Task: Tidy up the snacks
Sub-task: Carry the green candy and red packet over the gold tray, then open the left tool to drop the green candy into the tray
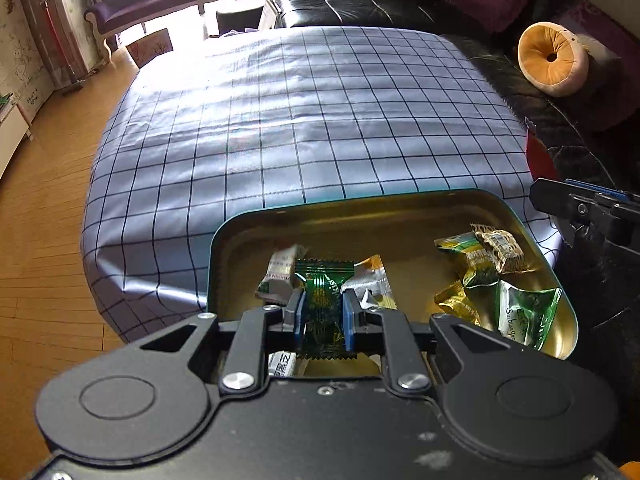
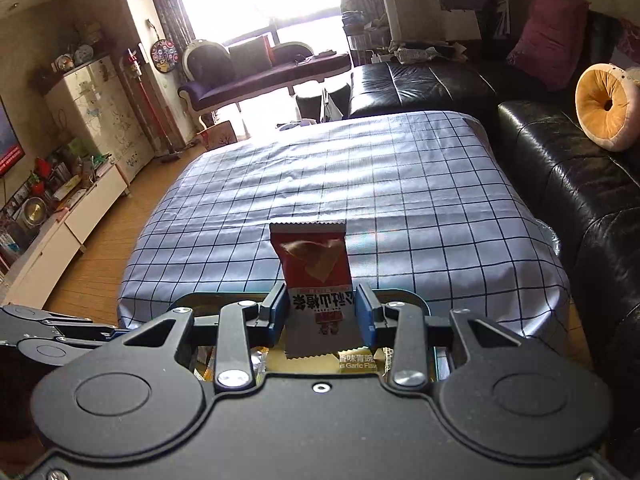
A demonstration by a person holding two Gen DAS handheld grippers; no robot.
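Note:
A teal tin with a gold inside (image 1: 360,216) sits at the near edge of the checked tablecloth (image 1: 300,112) and holds several wrapped snacks (image 1: 496,256). My left gripper (image 1: 323,312) is shut on a dark green snack packet (image 1: 325,292) just above the tin's left part. My right gripper (image 2: 322,308) is shut on a red and white snack packet (image 2: 312,264), held upright over the tin's rim (image 2: 208,295). More packets (image 2: 358,362) lie below it. The right gripper's fingers (image 1: 576,204) show at the right edge of the left wrist view.
A black leather sofa (image 2: 560,168) runs along the table's right side, with a round orange cushion (image 2: 604,104) on it. Wooden floor (image 1: 40,240) lies to the left. A white cabinet (image 2: 60,224) with clutter stands at far left.

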